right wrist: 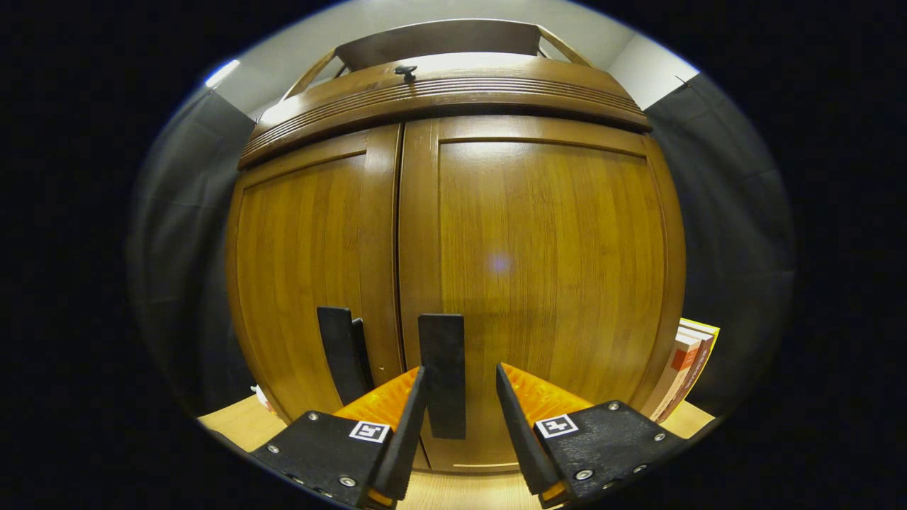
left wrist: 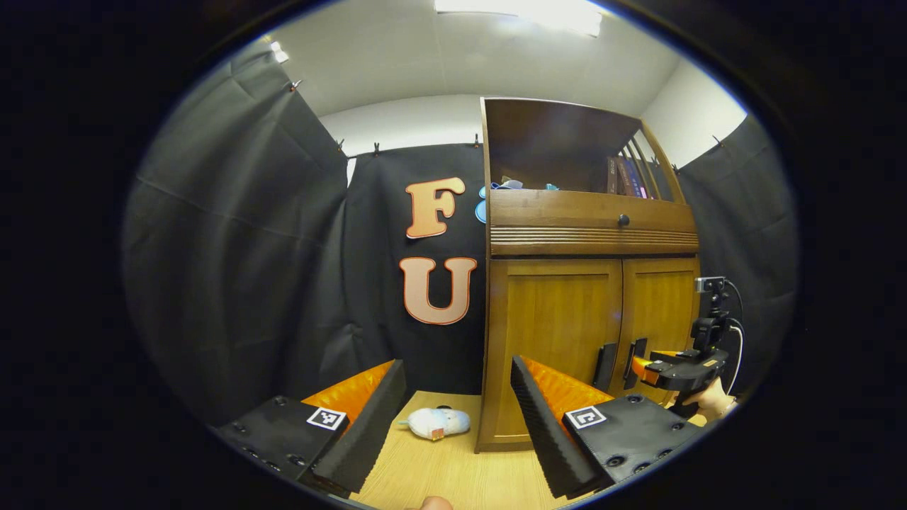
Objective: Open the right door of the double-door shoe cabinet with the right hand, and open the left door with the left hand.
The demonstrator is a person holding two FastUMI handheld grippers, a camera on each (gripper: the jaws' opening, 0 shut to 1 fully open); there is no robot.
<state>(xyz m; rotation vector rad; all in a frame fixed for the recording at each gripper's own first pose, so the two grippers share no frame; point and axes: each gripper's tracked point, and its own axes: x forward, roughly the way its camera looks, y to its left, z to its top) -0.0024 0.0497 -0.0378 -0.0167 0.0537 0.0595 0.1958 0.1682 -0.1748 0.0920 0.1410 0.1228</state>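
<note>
The wooden shoe cabinet (left wrist: 588, 234) stands on the table with both doors closed. In the right gripper view the left door (right wrist: 312, 269) and right door (right wrist: 553, 269) meet at the centre, each with a dark vertical handle. My right gripper (right wrist: 460, 370) is open, and the right door's handle (right wrist: 441, 354) stands between its fingers, close to the left finger. The left door's handle (right wrist: 336, 361) is free. In the left gripper view my left gripper (left wrist: 457, 368) is open and holds nothing, well short of the cabinet's left corner. There the right gripper (left wrist: 673, 368) sits at the right handle (left wrist: 634, 361).
A small white plush toy (left wrist: 436, 423) lies on the wooden table (left wrist: 425, 474) by the cabinet's left front corner. Books (right wrist: 684, 368) lean against the cabinet's right side. More books stand on the open upper shelf (left wrist: 627, 177). Black cloth walls surround the booth.
</note>
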